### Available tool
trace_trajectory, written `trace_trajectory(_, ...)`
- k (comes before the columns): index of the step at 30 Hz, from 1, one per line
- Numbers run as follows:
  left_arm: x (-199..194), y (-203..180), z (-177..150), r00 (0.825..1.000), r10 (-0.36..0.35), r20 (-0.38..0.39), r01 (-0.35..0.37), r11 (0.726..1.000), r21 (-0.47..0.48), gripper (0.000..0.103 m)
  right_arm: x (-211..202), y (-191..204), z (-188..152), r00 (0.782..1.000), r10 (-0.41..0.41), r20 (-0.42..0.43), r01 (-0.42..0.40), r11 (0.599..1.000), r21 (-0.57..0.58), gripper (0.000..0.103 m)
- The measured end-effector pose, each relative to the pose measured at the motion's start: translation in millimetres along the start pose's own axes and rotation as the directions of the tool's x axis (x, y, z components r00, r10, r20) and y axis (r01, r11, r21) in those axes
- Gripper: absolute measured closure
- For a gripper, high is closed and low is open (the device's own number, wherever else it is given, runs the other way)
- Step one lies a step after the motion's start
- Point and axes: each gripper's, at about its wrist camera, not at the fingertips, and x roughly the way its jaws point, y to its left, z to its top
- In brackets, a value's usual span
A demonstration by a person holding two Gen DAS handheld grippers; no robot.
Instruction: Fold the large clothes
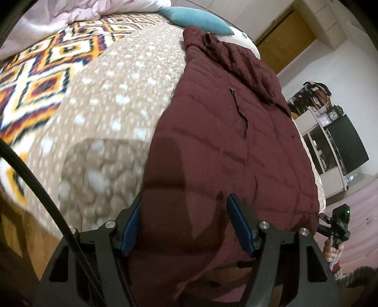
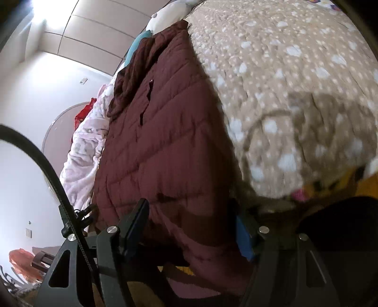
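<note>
Both wrist views are evenly lit by soft indoor light, with strong fisheye bending — straight lines bow and dark vignette arcs close the corners. In the right wrist view a ceiling light (image 2: 45,14) burns out to white glare at the upper left, washing the wall below it pale. Motion blur smears the spotted blanket (image 1: 111,132) in both views, worst toward the lower part, where its white dots streak. Soft-edged shadows fall across that blanket and across the maroon jacket (image 1: 224,141) near the bottom of the left wrist view — darker patches with clear outlines. The jacket's quilting further away stays fairly sharp.
</note>
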Motion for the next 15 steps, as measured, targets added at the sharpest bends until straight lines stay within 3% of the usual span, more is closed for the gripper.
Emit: trace_trajectory(15,6,9,-49,0.999,-0.030,-0.034,0.026,0.995,-0.095,0.035,15,17,-31,0.988,-0.122,-0.093,0.114,0.990,-0.088,0.031)
